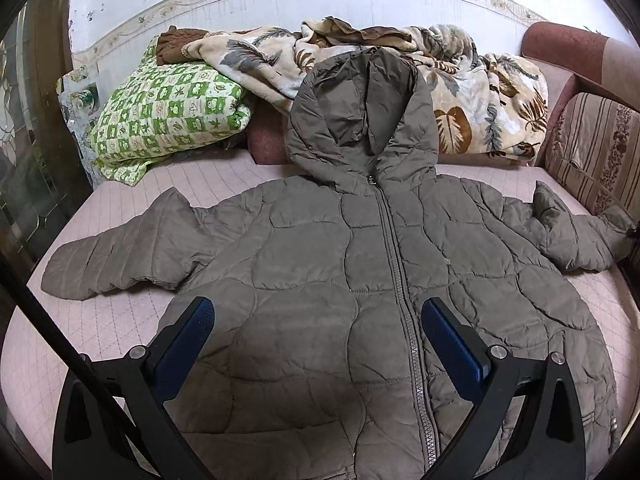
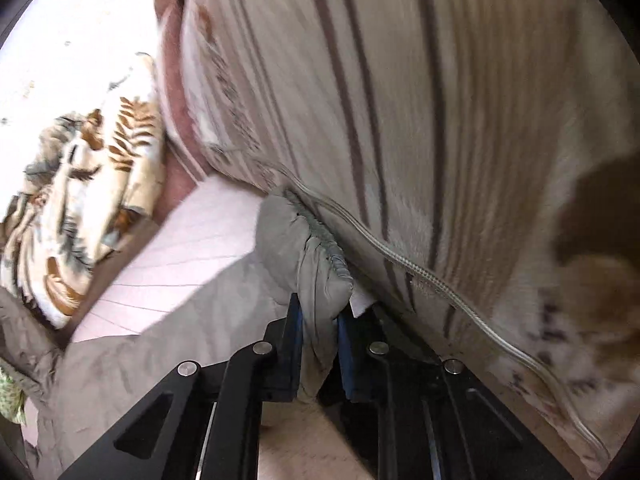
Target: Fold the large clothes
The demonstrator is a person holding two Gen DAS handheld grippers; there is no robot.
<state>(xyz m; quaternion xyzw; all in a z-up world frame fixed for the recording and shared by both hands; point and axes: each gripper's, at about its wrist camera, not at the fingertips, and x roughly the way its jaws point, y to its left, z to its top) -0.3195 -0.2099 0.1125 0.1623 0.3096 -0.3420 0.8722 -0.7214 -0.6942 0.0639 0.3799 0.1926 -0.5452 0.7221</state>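
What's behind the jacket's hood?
The hood leans on a leaf-print blanket, with a green checked quilt at its left. Whatever lies directly behind the hood is covered.

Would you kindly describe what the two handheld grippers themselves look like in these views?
Both match: the left gripper and the right gripper have matte black angular frames with triangular cut-outs, round silver pivot bolts, and two flat fingers faced with textured blue pads. No cables, markings or sleeves show.

One grey-brown hooded puffer jacket with two sleeves, one green checked quilt, one leaf-print blanket, one striped cushion, and two grippers, each with two blue-padded fingers.
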